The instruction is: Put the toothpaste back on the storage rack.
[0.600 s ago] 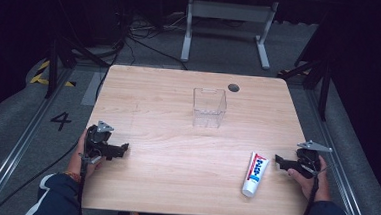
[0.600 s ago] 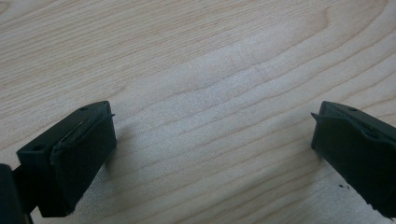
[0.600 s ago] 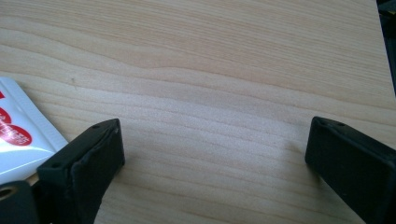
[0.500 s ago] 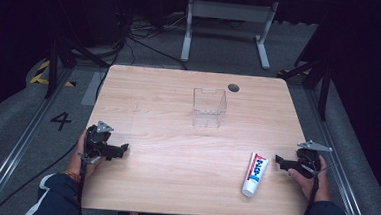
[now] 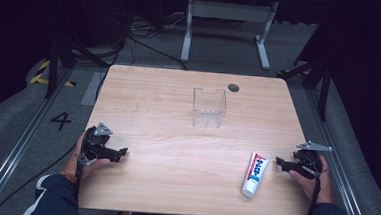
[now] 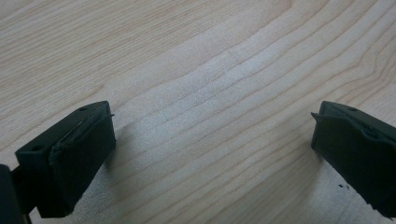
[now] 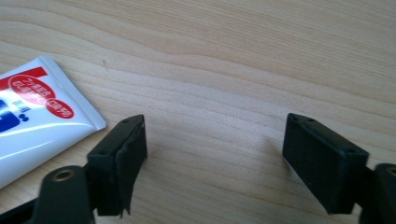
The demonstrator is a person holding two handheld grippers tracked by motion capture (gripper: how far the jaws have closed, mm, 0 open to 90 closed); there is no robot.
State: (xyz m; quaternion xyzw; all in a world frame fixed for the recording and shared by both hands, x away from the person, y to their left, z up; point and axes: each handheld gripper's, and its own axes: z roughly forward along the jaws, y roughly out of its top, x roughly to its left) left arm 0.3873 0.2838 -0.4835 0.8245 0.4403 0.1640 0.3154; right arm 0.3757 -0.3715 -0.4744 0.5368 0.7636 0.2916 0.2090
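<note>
A white toothpaste tube [image 5: 254, 173] with red and blue print lies flat on the wooden table [image 5: 178, 117] near its front right; its crimped end [image 7: 42, 112] shows at the left of the right gripper view. My right gripper [image 5: 279, 163] rests just right of the tube, open, with bare wood between its jaws [image 7: 212, 161]. My left gripper [image 5: 123, 152] sits at the table's front left, open over bare wood [image 6: 212, 140]. A clear plastic box [image 5: 209, 107] stands upright in the middle of the table, with nothing visible inside it.
A dark round grommet [image 5: 234, 87] is set into the table near its far edge. Beyond the table stand a white metal frame [image 5: 226, 19] and floor cables [image 5: 133, 34]. A floor mark "4" [image 5: 61, 120] lies to the left.
</note>
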